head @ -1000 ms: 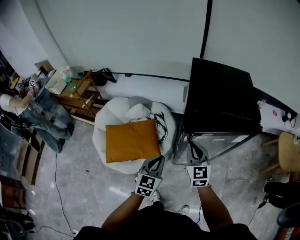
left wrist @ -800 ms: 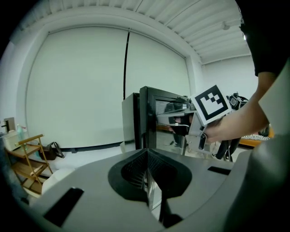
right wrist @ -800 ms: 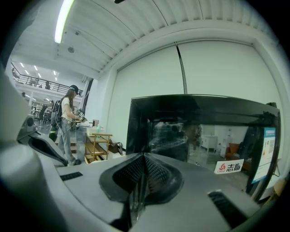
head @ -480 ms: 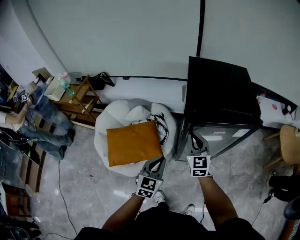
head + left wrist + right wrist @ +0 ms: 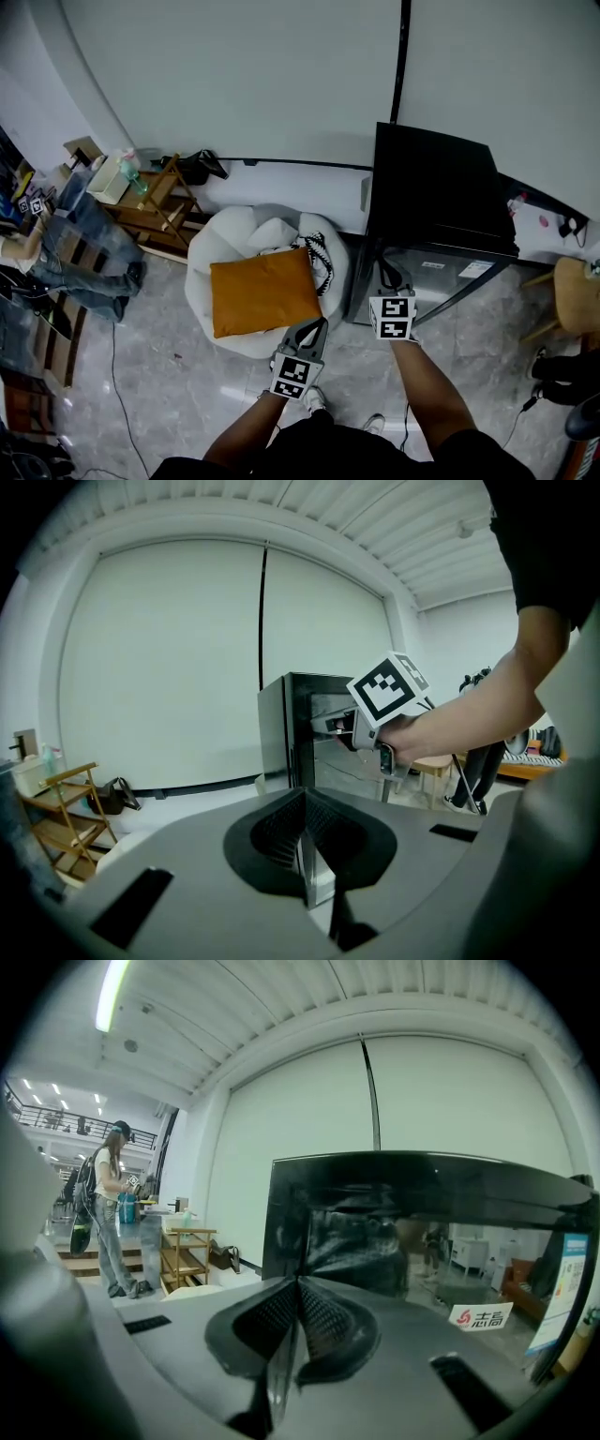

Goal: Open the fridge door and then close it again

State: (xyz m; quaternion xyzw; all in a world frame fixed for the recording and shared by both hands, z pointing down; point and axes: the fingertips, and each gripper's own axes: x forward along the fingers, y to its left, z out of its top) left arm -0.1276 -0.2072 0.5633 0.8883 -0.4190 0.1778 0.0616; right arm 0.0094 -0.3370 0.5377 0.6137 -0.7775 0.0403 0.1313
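At the fridge door (image 5: 452, 274) — right tool (image 5: 384, 277) has edged closer.

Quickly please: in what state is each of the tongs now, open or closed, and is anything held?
Left tongs: closed, holding nothing.
Right tongs: closed, holding nothing, pointed at the black fridge.

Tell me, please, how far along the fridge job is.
Done: nothing that shows; the fridge door looks shut. In hand: the right gripper, jaws together and empty, is at the door's left edge, while the left gripper hangs back, shut and empty. Left: pull the door open, then close it.
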